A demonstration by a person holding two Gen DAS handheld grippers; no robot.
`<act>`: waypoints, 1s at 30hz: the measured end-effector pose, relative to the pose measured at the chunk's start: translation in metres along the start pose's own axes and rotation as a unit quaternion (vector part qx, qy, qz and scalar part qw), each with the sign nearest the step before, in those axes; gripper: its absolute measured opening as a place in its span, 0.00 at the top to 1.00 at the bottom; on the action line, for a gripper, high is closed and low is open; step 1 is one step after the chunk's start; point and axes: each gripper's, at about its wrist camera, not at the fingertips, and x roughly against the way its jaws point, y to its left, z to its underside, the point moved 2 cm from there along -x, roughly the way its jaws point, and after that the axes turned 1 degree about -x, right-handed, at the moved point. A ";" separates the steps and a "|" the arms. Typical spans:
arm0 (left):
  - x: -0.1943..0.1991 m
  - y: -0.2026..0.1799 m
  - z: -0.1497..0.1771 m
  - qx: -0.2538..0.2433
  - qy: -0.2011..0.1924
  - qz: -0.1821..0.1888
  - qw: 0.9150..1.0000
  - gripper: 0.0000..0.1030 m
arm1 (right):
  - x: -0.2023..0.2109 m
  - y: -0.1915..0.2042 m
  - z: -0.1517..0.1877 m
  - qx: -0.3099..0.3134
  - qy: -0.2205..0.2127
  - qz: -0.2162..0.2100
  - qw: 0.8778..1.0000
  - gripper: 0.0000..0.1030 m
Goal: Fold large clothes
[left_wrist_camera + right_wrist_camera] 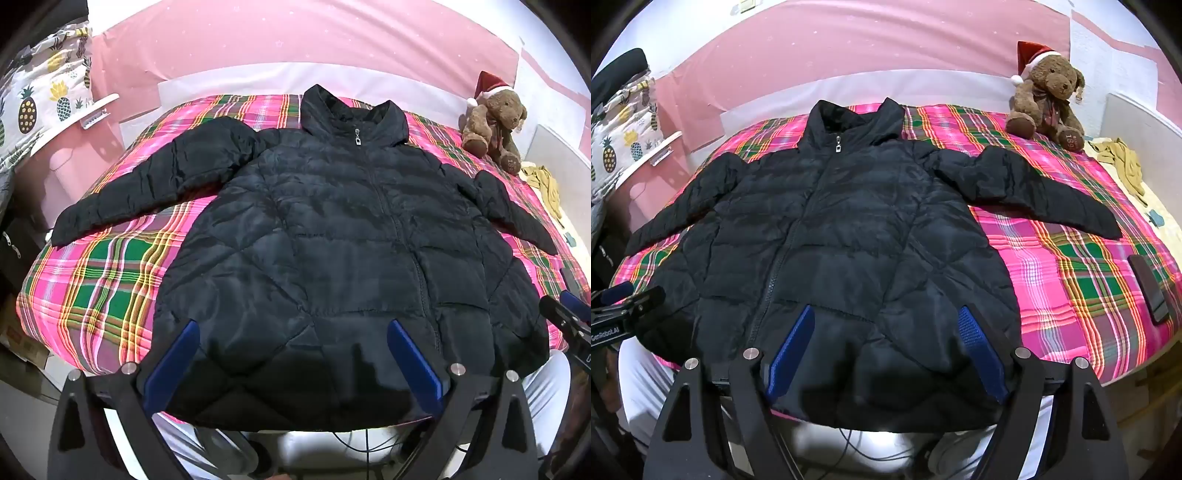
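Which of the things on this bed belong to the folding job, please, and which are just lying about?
For the job:
black puffer jacket, spread flat and zipped
left gripper, open above the hem
right gripper, open above the hem

Lying about:
teddy bear in a Santa hat
yellow cloth
dark phone
plaid bedspread underneath

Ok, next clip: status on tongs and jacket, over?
Left tongs open, right tongs open, both empty. Black jacket flat, zipped, sleeves out, unfolded. Phone on blanket beside it.

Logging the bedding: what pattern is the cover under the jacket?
Pink, green and yellow plaid cover, clearest in the right wrist view.
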 end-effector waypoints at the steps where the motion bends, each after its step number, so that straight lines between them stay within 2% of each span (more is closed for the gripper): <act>1: 0.000 0.000 0.000 0.000 0.000 0.000 1.000 0.00 | 0.000 0.000 0.000 0.000 -0.001 0.000 1.000 0.22; 30: 0.001 -0.006 0.003 -0.003 0.004 0.003 1.000 0.00 | -0.002 0.001 0.000 0.002 0.000 0.003 1.000 0.22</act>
